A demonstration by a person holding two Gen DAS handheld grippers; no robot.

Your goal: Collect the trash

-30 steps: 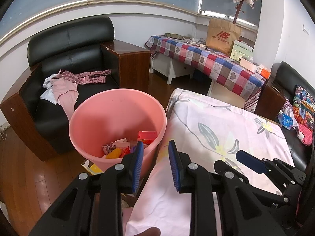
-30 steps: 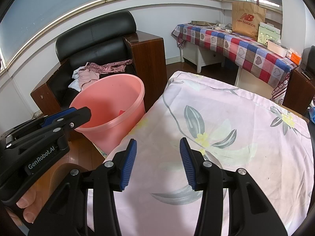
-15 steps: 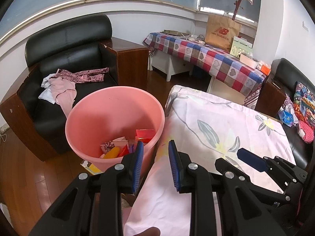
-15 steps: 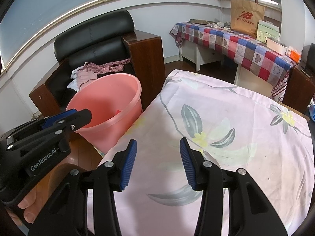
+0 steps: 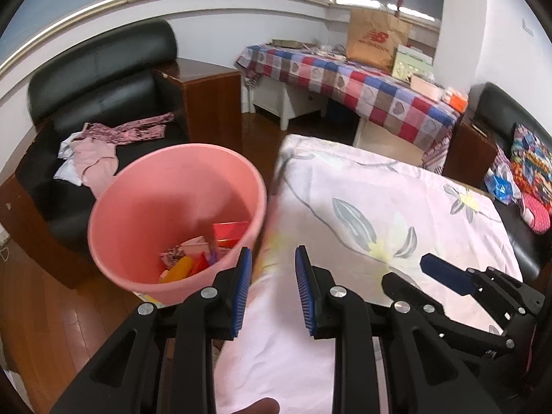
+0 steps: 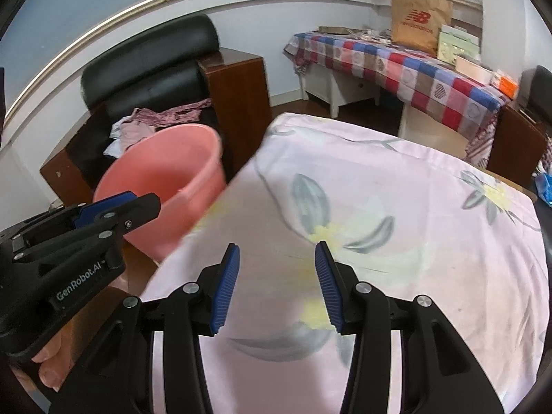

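Trash, seemingly crumpled paper and wrappers, light and soft, best pinched at a loose edge, lies in the smooth pink plastic bucket at ten o'clock. Left gripper and right gripper gape, empty, above the floral cloth. Black leather armchair beyond.

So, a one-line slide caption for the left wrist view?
Open left gripper above the floral-sheeted table, beside a pink bin holding trash.

left claw: jaws apart, empty | right claw: jaws apart, empty
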